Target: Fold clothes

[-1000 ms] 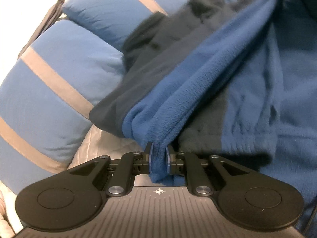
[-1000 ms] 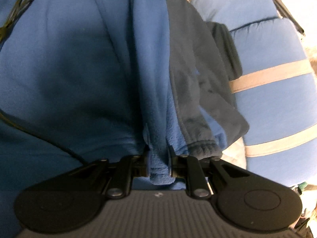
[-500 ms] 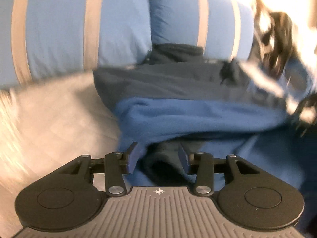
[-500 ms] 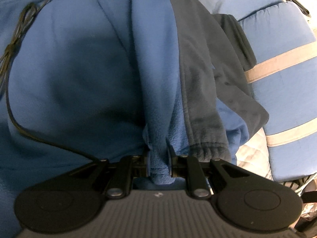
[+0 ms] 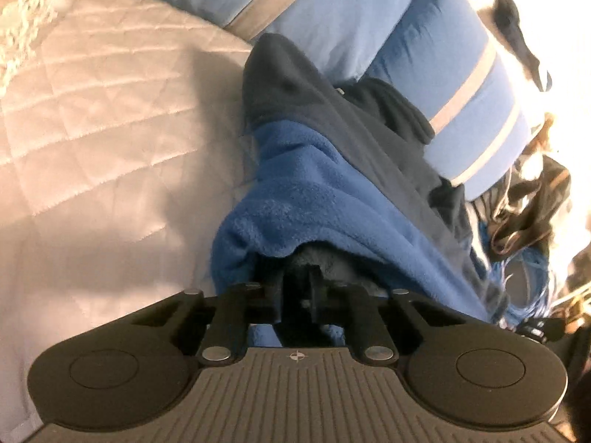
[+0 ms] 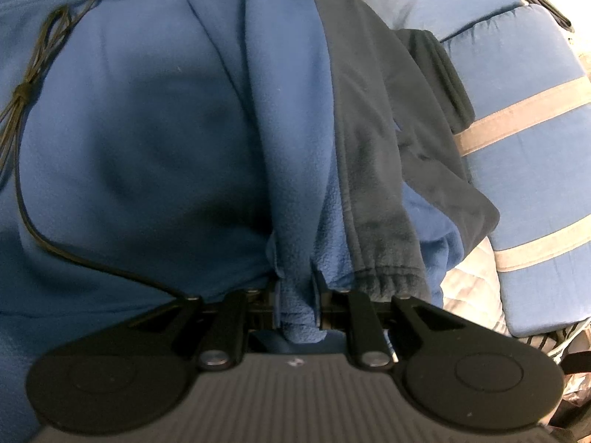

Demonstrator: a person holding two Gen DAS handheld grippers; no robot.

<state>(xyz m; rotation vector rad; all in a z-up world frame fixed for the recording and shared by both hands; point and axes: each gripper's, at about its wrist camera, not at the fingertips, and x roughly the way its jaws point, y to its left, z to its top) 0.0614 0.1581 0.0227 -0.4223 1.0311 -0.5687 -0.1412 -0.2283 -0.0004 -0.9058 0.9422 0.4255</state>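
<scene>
A blue and dark grey fleece garment [image 5: 325,192] lies on the quilted bed, bunched against the pillows. My left gripper [image 5: 301,289] sits under a fold of it; the jaws stand close together in shadow, and I cannot tell if they pinch fabric. My right gripper [image 6: 298,295] is shut on a strip of the blue fleece [image 6: 291,170], which hangs taut from above. A dark grey cuff [image 6: 384,277] hangs just right of it. A thin dark drawcord [image 6: 33,88] crosses the fleece at left.
A cream quilted bedspread [image 5: 103,140] fills the left of the left wrist view. Blue pillows with tan stripes [image 5: 461,85] lie behind the garment and also show in the right wrist view [image 6: 535,140]. Cluttered bags [image 5: 532,199] sit at far right.
My left gripper let go of the blue fleece edge, opened, swung down toward the bed and now sits under a fold with jaws close. My right gripper kept its hold.
</scene>
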